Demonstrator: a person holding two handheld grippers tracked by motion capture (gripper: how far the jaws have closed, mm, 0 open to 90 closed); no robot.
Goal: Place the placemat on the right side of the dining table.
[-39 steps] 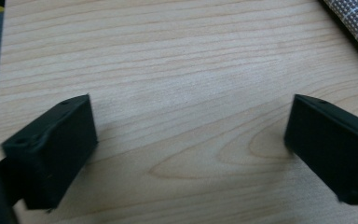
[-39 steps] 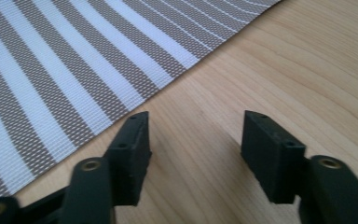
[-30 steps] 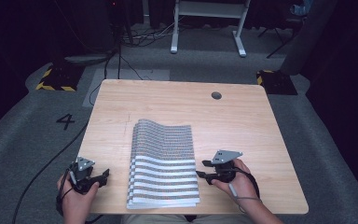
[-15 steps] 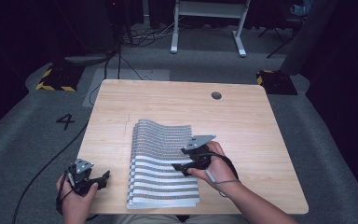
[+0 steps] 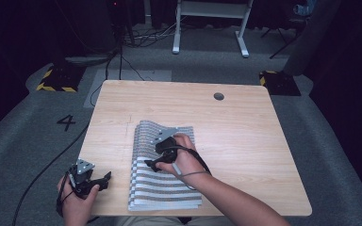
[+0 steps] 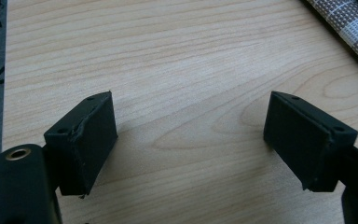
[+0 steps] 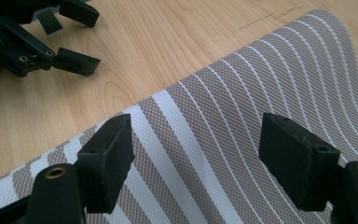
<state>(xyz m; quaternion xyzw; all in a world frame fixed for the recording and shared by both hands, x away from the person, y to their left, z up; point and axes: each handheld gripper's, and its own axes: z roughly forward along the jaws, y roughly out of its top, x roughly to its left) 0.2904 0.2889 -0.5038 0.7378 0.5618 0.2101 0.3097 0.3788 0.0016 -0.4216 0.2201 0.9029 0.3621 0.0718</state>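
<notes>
Two black grippers are at work over a pale wooden table [image 5: 245, 127], and both stand with their jaws spread wide and nothing between them. The right gripper [image 5: 152, 163] hangs above the middle of a striped woven placemat [image 5: 162, 181], a grey mesh sheet with white bands that lies near the person's edge of the table, slightly left of centre; its far end curls up off the wood. In the right gripper view the jaws straddle the placemat's [image 7: 223, 140] stripes from above, released, with the mat's left edge running diagonally across bare wood; whether the jaw tips touch the weave cannot be told. The left gripper [image 5: 104, 179] sits at the near left corner of the table, just beside the placemat's left edge but apart from it, its jaws pointing toward the mat. In the left gripper view its open jaws frame plain wood grain, and a corner of the placemat [image 6: 349, 28] shows at the upper right.
</notes>
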